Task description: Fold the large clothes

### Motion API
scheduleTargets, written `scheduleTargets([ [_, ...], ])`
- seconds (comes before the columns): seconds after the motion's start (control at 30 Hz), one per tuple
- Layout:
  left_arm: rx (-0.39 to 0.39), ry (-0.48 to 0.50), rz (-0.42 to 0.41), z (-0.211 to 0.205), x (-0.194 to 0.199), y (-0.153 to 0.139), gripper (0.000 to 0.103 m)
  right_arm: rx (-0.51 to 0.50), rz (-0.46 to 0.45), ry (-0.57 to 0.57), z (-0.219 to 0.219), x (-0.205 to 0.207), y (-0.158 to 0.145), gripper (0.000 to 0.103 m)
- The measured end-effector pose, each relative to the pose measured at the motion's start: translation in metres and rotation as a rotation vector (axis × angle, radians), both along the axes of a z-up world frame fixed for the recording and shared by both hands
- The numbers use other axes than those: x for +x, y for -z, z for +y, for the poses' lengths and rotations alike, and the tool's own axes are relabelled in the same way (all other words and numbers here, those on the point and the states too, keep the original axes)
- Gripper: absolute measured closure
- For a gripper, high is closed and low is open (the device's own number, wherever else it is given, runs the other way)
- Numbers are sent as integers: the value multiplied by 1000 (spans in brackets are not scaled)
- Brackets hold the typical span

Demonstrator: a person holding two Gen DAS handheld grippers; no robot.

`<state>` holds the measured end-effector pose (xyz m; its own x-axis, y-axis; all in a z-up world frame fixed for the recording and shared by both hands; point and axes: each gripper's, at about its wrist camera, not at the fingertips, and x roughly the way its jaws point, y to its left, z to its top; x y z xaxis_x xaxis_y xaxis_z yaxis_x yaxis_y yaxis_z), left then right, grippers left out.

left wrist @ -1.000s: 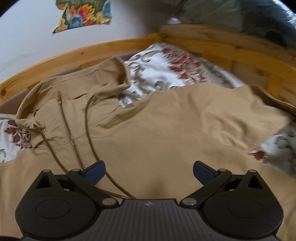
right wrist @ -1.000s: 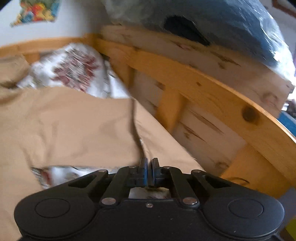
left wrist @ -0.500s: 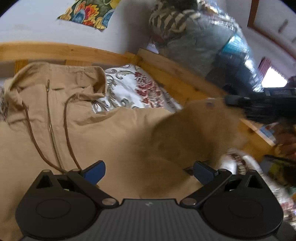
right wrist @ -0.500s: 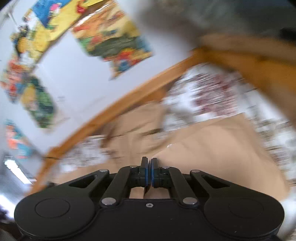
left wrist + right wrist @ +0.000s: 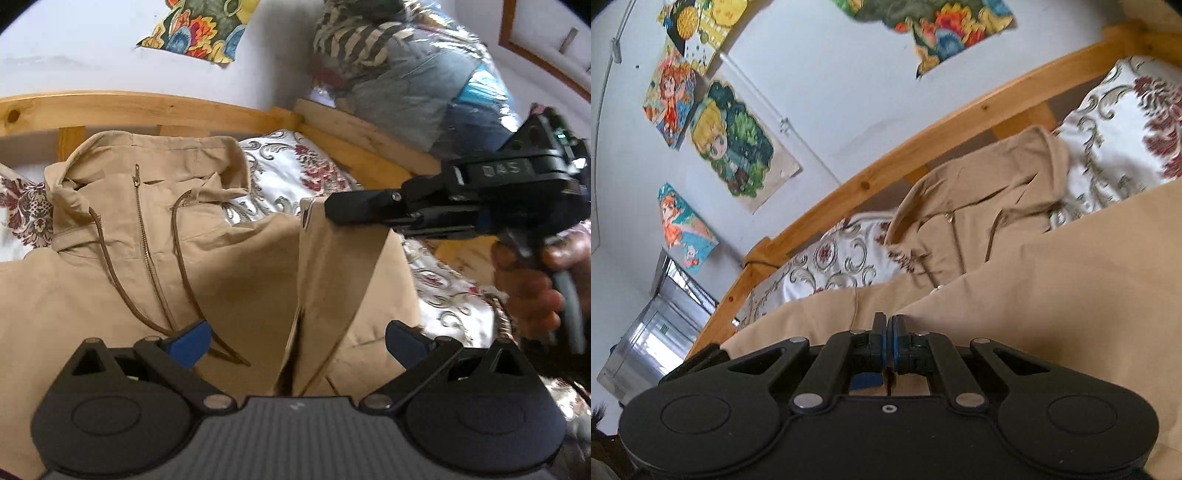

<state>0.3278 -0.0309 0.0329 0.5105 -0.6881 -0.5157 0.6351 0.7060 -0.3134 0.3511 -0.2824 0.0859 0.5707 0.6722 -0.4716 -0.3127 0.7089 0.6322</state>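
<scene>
Right gripper [image 5: 889,334]: its two blue pads are pressed together on a pinch of tan cloth; in the left wrist view it reaches in from the right, held level above the bed, with a sleeve hanging from its tip.
Left gripper [image 5: 297,338]: jaws spread wide, holding nothing, poised low over the front of the jacket, near the loose ends of the cords.
Jacket [image 5: 122,258]: a large tan hooded one, lying face up on the bed, zip shut, hood toward the wooden rail.
Sleeve [image 5: 343,273]: lifted clear of the bed at its cuff end and draping down in a long fold to the jacket body, between the two grippers.
Zip and cords [image 5: 147,251]: the zip runs down the chest middle, with a brown cord on either side of it, both lying loose on the cloth.
Bed cover [image 5: 295,170]: white with red and grey flowers, showing beyond the jacket's right shoulder and under the raised sleeve.
Bed frame [image 5: 147,107]: pale wood, close behind the hood.
Step in hand: by my reading, the first side fold, bringing the right sleeve across onto the chest.
How far along: early; the body lies unfolded and the left sleeve runs out of view.
Next move calls for: carrying the cuff over toward the zip line and laying it flat before letting go; the free left gripper could press the shoulder so the body does not drag.
Risk: the hanging cloth may bunch or twist as it lands.
</scene>
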Motion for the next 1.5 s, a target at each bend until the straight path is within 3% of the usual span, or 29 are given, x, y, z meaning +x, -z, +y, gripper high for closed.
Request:
scheduleTargets([
  [0.07,31,-9,19,-11,3,3,28,-1,6,-3,2,1,4,101],
  [0.13,60,6,68,-19,7,8,83,-12,-3,0,3,0,5,101],
  [0.2,71,-16,78,-19,6,12,98,-28,-15,6,4,-2,7,100],
  [0.27,57,-55,88,-10,3,11,98,-39,-40,16,0,-8,9,91],
  [0.33,19,-101,135,6,1,10,98,-55,-67,43,-10,-19,12,68],
  [0.4,2,-151,179,24,1,9,98,-87,-112,98,-25,-36,15,57],
  [0.53,36,-272,244,62,0,5,98,-241,-170,297,-62,-67,29,41],
  [0.63,101,-355,283,84,0,7,98,-398,-148,434,-85,-78,51,35],
  [0.73,137,-429,332,102,-1,15,98,-445,-95,493,-101,-78,77,35],
  [0.83,157,-473,361,110,-5,21,98,-425,-70,505,-108,-74,96,35],
  [1.1,266,-545,347,106,-3,29,98,-393,-53,497,-101,-48,132,36],
  [1.17,277,-561,351,106,-3,33,98,-391,-50,489,-100,-45,139,47],
  [1.23,281,-566,373,105,0,40,97,-397,-53,472,-97,-44,145,75],
  [1.3,303,-577,374,101,2,46,97,-437,-62,462,-91,-44,148,84],
  [1.4,328,-600,357,95,3,52,88,-555,-94,441,-79,-44,154,84],
  [1.47,334,-634,356,96,1,50,75,-555,-97,454,-81,-46,152,80],
  [1.5,339,-657,351,97,0,48,61,-570,-108,467,-81,-47,147,72],
])
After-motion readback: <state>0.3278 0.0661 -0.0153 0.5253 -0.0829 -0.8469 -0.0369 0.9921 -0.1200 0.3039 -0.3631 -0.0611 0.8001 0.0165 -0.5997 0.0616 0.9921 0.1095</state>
